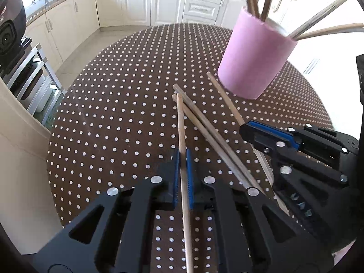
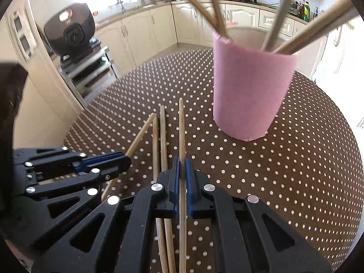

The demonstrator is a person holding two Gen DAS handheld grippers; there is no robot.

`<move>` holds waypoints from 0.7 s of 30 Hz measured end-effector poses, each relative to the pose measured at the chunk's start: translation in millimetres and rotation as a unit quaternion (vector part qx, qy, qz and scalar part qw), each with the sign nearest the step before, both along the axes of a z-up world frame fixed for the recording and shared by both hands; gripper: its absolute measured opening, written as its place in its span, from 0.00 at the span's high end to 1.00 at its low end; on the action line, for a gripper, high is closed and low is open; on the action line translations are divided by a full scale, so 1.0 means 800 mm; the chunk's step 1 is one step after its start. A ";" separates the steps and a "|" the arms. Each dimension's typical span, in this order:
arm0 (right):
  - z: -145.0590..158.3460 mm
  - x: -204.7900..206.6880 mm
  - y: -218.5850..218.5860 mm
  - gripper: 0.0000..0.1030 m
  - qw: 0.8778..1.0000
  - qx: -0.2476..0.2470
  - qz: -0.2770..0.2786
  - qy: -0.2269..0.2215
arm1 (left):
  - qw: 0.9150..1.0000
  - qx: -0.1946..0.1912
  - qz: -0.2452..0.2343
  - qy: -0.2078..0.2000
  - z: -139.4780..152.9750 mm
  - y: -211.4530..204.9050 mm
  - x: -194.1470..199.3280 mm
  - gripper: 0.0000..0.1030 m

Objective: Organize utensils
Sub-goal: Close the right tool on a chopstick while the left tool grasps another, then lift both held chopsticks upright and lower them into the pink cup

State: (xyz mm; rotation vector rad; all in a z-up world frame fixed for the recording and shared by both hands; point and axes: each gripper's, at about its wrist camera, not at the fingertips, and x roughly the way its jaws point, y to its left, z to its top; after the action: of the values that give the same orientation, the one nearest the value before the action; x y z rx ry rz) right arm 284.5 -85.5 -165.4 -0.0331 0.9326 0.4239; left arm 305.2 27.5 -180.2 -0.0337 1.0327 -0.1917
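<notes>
Chopsticks pinched in both our grippers, near the pink cup.

We hold one wooden chopstick point(image 1: 182, 136) in the left gripper point(image 1: 182, 159), jaws closed tight on it, and another chopstick point(image 2: 181, 132) in the right gripper point(image 2: 182, 166), its jaws likewise clamped on the shaft. Both sticks point toward the pink cup point(image 2: 248, 91), which stands upright on the dotted tablecloth point(image 2: 295, 170) with several chopsticks point(image 2: 284, 16) leaning out of it. Two loose chopsticks point(image 1: 204, 122) lie on the cloth just short of the cup, between our grippers, one end touching the left-held stick. Behind the cup we see cream kitchen cabinets point(image 1: 141, 2); far to its left a dark appliance point(image 2: 70, 29) sits on a metal rack.
</notes>
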 end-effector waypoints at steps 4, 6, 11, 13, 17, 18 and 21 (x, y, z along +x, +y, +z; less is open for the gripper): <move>0.021 -0.018 -0.015 0.96 0.999 0.029 -0.003 -0.015 | 0.999 -0.024 -0.004 -0.026 0.023 0.004 -0.018 0.94; 0.032 -0.028 -0.018 0.96 0.999 0.037 -0.002 -0.025 | 0.998 -0.035 -0.008 -0.044 0.037 0.005 -0.030 0.94; 0.067 -0.063 -0.035 0.96 0.997 0.053 0.002 -0.064 | 0.994 -0.054 -0.020 -0.092 0.079 0.006 -0.062 0.94; 0.077 -0.074 -0.038 0.96 0.995 0.059 0.004 -0.081 | 0.991 -0.059 -0.032 -0.118 0.095 0.003 -0.077 0.94; 0.106 -0.102 -0.047 0.96 0.990 0.071 0.007 -0.122 | 0.985 -0.067 -0.044 -0.151 0.119 -0.005 -0.095 0.94; 0.112 -0.110 -0.050 0.96 0.988 0.077 0.006 -0.132 | 0.983 -0.070 -0.045 -0.162 0.126 -0.007 -0.103 0.94; 0.127 -0.126 -0.054 0.96 0.982 0.084 0.000 -0.167 | 0.979 -0.065 -0.048 -0.187 0.138 -0.009 -0.120 0.94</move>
State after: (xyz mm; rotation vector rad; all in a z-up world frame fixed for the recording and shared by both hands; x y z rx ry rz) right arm 183.7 -128.4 -63.9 0.0486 0.5654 0.4779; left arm 209.4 20.3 -70.1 -0.0647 0.6457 -0.3398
